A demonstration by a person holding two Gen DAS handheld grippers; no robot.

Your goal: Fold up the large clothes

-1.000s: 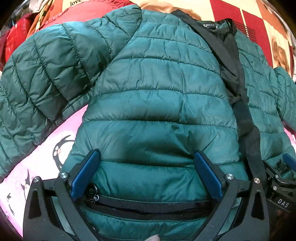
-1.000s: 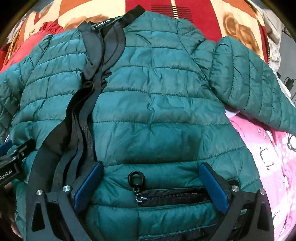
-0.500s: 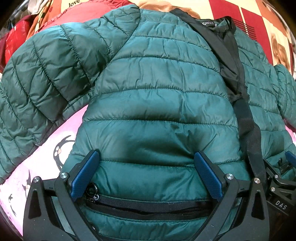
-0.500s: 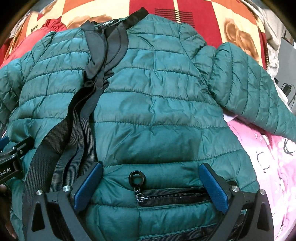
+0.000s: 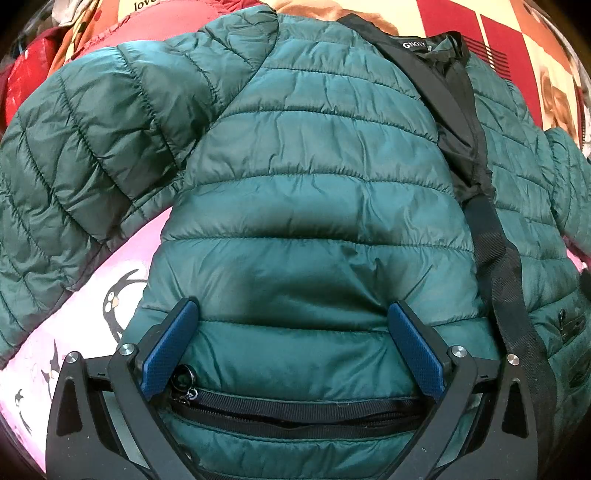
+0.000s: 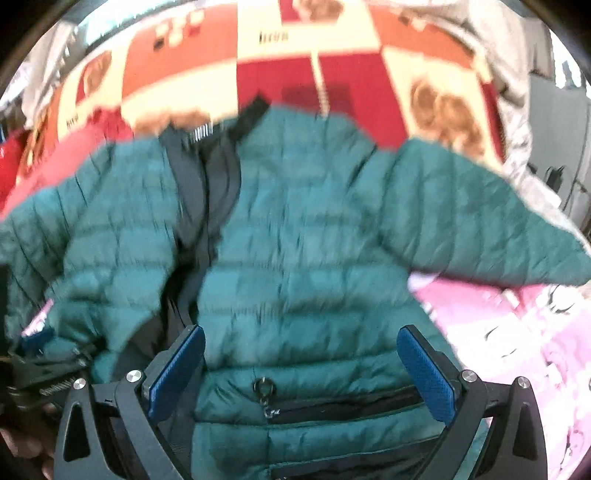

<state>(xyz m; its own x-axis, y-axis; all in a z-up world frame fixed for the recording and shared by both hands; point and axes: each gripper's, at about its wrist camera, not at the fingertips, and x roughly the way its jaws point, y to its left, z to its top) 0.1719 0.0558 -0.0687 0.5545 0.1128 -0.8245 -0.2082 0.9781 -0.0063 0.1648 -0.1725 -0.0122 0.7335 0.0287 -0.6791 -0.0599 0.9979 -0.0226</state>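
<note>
A dark green quilted puffer jacket lies front up on the bed, its black zipper placket running down the middle and both sleeves spread out. My left gripper is open just above the jacket's left half, its blue pads straddling the zipped pocket. My right gripper is open above the right half, over the other pocket. The jacket is motion-blurred in the right wrist view. Neither gripper holds anything.
The bed has a pink penguin-print sheet near me and a red and cream patterned blanket beyond the collar. A red garment lies at the far left. The left gripper's frame shows at the right view's left edge.
My right gripper has pulled back and up from the jacket, so more blanket shows and the view blurs. My left gripper has barely moved. Both stay open.
</note>
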